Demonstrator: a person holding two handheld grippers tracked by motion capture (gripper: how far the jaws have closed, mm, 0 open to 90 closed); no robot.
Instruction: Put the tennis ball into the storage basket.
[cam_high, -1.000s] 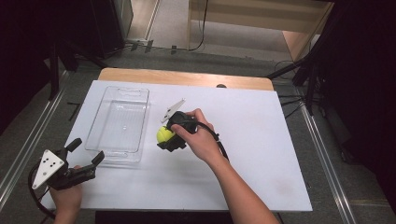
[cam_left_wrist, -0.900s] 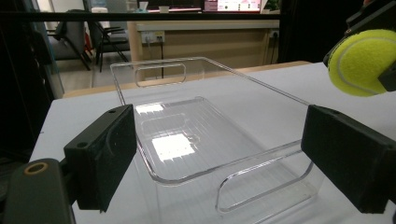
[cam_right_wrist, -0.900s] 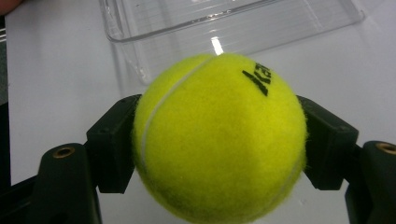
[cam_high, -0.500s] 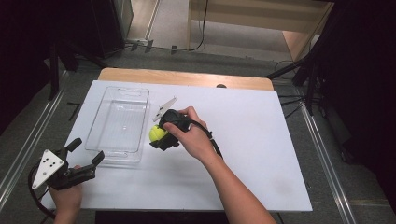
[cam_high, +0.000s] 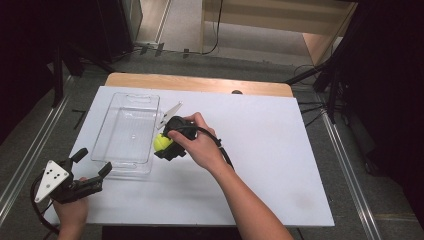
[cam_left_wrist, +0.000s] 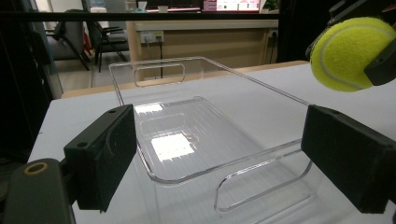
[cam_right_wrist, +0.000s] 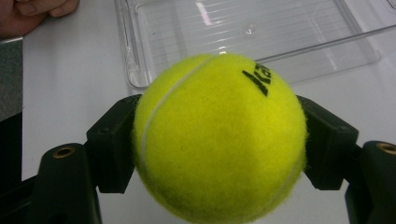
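A yellow tennis ball (cam_high: 161, 143) (cam_right_wrist: 219, 137) (cam_left_wrist: 351, 52) is clamped between the black jaws of my right gripper (cam_high: 163, 145) (cam_right_wrist: 219, 144), held just above the white table beside the right long rim of a clear plastic bin (cam_high: 126, 132) (cam_left_wrist: 196, 121) (cam_right_wrist: 243, 32). The bin has nothing in it. My left gripper (cam_high: 92, 162) (cam_left_wrist: 233, 154) rests at the table's front left, just short of the bin's near end. Its jaws stand wide apart with nothing between them.
The white tabletop (cam_high: 260, 150) stretches to the right of the ball. A wooden strip (cam_high: 200, 82) runs along the table's far edge. Dark stands and cables surround the table on the floor.
My right gripper has carried the ball leftward, from right of the bin to its right rim. The left gripper has stayed where it was.
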